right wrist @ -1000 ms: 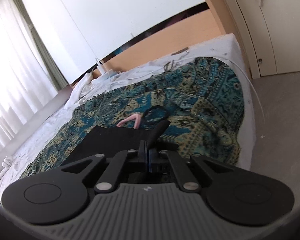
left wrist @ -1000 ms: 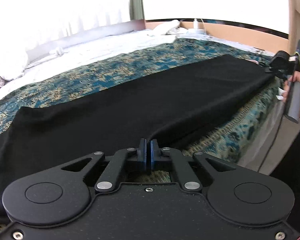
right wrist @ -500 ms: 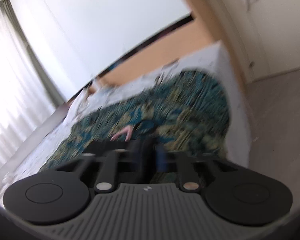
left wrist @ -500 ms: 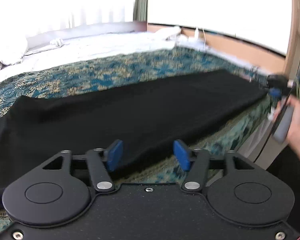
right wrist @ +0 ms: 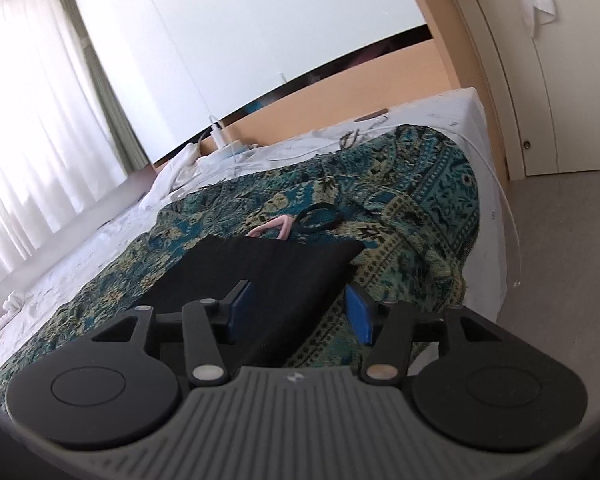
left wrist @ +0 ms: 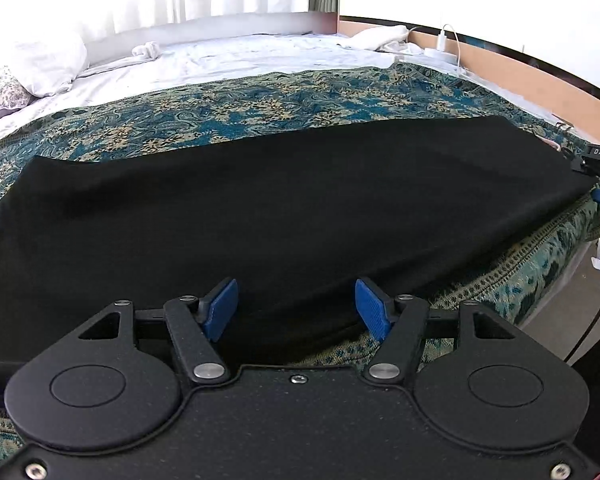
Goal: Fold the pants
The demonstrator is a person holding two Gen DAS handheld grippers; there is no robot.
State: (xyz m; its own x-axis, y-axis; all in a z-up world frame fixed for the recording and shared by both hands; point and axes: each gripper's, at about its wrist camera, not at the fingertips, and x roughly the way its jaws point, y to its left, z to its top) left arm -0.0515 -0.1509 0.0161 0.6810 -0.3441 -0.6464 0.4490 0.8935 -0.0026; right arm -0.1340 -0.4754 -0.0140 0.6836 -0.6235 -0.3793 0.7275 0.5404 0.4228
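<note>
Covering most of the bed [left wrist: 260, 56], a patterned bedspread [left wrist: 260, 112] carries the black pants [left wrist: 280, 208], laid flat in a long strip along its near edge. Both grippers have just released the cloth: the left gripper [left wrist: 296, 310] and the right gripper [right wrist: 298, 312] stand with fingers wide, pants beneath, unpinched.

The bed [left wrist: 236, 56] has a blue patterned blanket [left wrist: 284, 108]. Black pants [left wrist: 284, 208] lie flat on it, just past the left gripper [left wrist: 296, 308].
</note>
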